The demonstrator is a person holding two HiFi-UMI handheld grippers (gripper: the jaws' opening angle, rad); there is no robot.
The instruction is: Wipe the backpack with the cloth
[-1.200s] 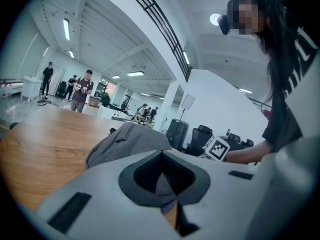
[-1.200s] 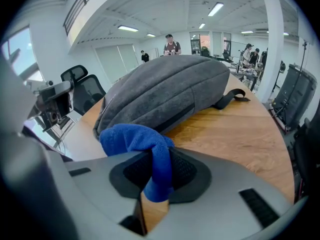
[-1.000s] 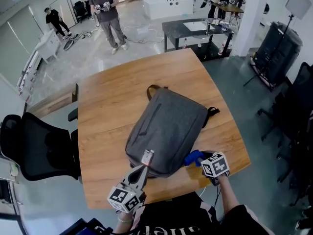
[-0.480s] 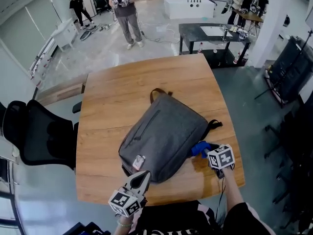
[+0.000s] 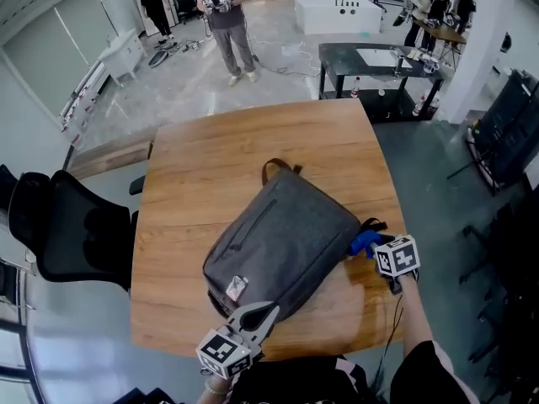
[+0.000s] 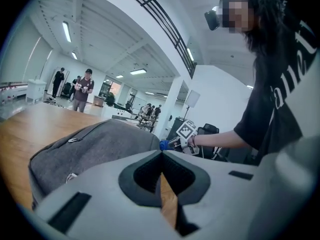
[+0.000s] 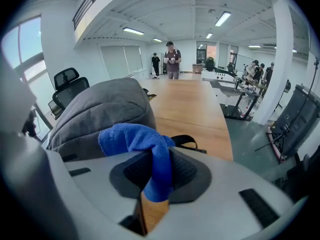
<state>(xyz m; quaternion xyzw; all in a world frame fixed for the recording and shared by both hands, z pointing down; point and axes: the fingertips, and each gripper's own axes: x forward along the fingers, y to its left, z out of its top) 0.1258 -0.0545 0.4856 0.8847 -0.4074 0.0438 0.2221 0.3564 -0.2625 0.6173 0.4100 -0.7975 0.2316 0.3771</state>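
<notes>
The right gripper (image 5: 376, 249) pinches the cloth (image 5: 362, 241) just right of the backpack (image 5: 282, 234); the left gripper (image 5: 257, 316), closed and empty, sits at its near end.

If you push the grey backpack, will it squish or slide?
Probably squishy: the backpack lies slumped and rounded, so its fabric should dent under the cloth. It may slide a bit, since the wooden table looks smooth. It shouldn't roll; it lies flat.

This looks like an open-plan lab or test hall. It has a polished grey floor (image 5: 168, 91), ceiling strip lights (image 7: 222, 19), black office chairs (image 5: 59, 234), a wooden tabletop (image 5: 210, 158), a dark workbench (image 5: 379, 57) and people standing (image 5: 227, 11) about.
</notes>
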